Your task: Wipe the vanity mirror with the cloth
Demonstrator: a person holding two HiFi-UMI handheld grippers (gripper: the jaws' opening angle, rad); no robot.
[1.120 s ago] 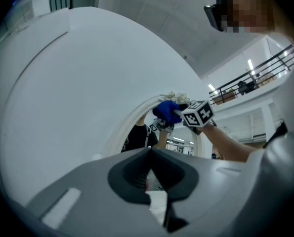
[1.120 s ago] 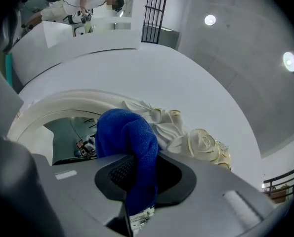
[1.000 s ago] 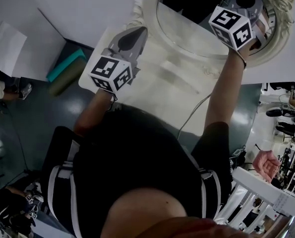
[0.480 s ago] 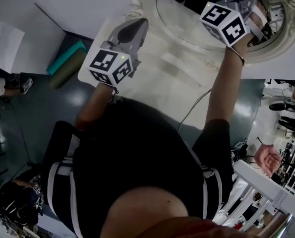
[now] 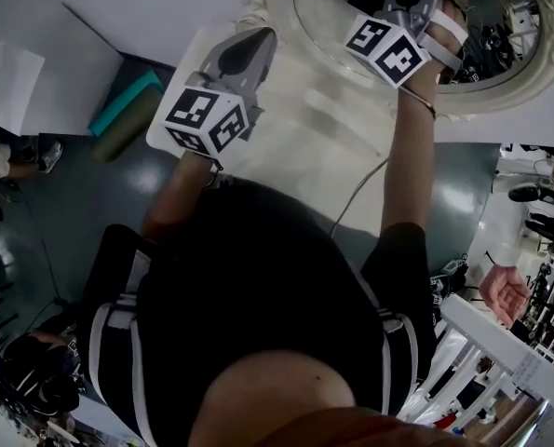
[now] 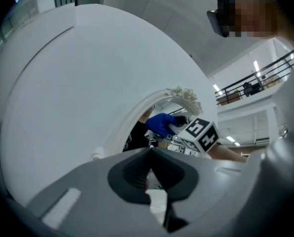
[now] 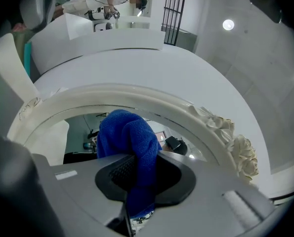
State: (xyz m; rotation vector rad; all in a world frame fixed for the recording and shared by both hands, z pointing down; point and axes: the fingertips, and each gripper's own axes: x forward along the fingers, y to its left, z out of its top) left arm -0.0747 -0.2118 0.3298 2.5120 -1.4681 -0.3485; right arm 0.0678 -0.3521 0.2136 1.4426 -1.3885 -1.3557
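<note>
The oval vanity mirror, with its white carved frame (image 5: 500, 80), stands at the top of the head view. My right gripper (image 7: 136, 168) is shut on a blue cloth (image 7: 129, 137) and holds the wad against the glass (image 7: 82, 125), near the lower left part of the frame (image 7: 186, 107). In the head view that gripper (image 5: 412, 0) reaches up over the glass (image 5: 337, 21). My left gripper (image 5: 255, 47) hangs shut and holds nothing, off the mirror's left side above the vanity top. The left gripper view looks toward the frame (image 6: 129, 120), the cloth (image 6: 161, 123) and the right gripper's marker cube (image 6: 202, 135).
The white vanity top (image 5: 300, 152) lies below the mirror, with a thin cable (image 5: 360, 198) running off its front edge. A teal object (image 5: 123, 110) sits on the dark floor at left. A white railing (image 5: 500, 352) and another person's hand (image 5: 505, 291) are at lower right.
My right gripper has slid leftward across the mirror with the blue cloth. The left gripper has barely moved.
</note>
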